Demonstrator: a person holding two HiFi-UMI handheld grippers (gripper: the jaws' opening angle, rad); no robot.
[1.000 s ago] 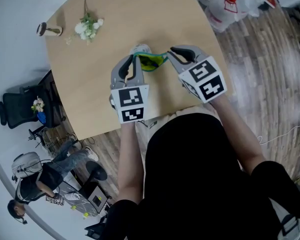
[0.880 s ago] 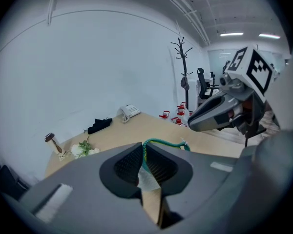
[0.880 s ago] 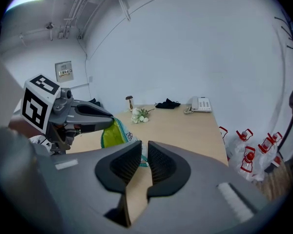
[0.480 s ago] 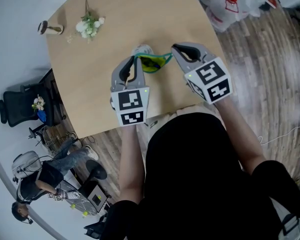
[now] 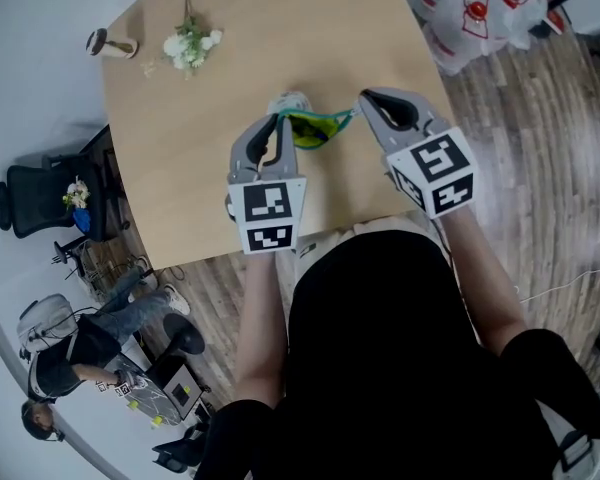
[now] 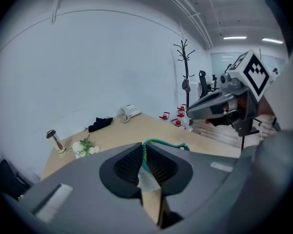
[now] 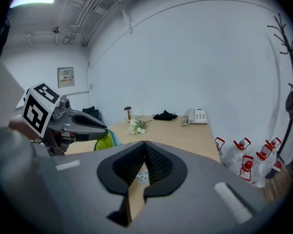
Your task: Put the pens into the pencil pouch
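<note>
Left gripper view puts us right on the grip: the left gripper (image 6: 143, 150) has its pads pinched on the teal rim of the pencil pouch (image 6: 167, 142), and that rim curves off to the right over the table (image 6: 122, 130). From the head view, the pouch lies green and yellow near the table's front edge between the two tools, with the left one on its near-left end. Over to the right gripper (image 7: 144, 144): its fingertips meet, closed tight, and we make out nothing gripped between them. A small pale scrap (image 7: 140, 176) shows under the pads, and we cannot tell what it is. Seen from the left gripper view, that tool hangs above the far end of the rim, apart from it. No pen shows for us in any view. A pale thing (image 5: 290, 101) sits at the pouch's far side, and we cannot say what it is. Our read: we are at the opening of the pouch, with one side anchored and nothing going in yet. The next move, as we judge it, asks the right jaws to part, drop to the free rim or zip end, nip it and draw it away from the left grip so the mouth gapes. A pinch on so thin an edge could slip.
</note>
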